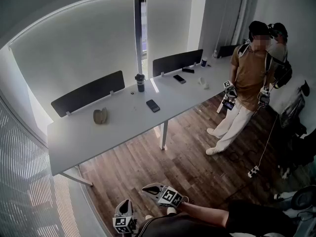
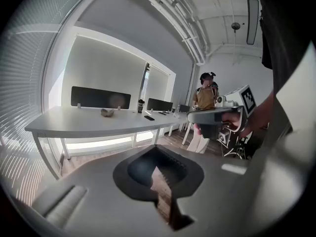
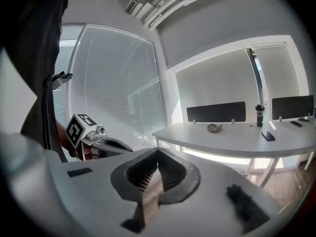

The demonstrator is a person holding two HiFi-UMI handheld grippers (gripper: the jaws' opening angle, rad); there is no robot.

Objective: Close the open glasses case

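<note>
The open glasses case [image 1: 100, 115], a beige shell, lies on the long white table [image 1: 123, 132] near its left end. It shows small in the left gripper view [image 2: 107, 112] and in the right gripper view [image 3: 214, 128]. Both grippers hang far from it, over the wooden floor at the bottom of the head view. My left gripper [image 1: 124, 207] [image 2: 159, 171] is shut with nothing in it. My right gripper [image 1: 152, 188] [image 3: 154, 176] is also shut and empty. Each gripper sees the other: the right gripper [image 2: 222, 115] and the left gripper [image 3: 91, 139].
On the table stand a dark tumbler [image 1: 140, 82], a phone [image 1: 153, 105], a second phone [image 1: 179, 79] and two dark screens [image 1: 89, 93]. A person in a brown shirt [image 1: 247, 78] stands at the table's right end, holding grippers. Window blinds run along the left.
</note>
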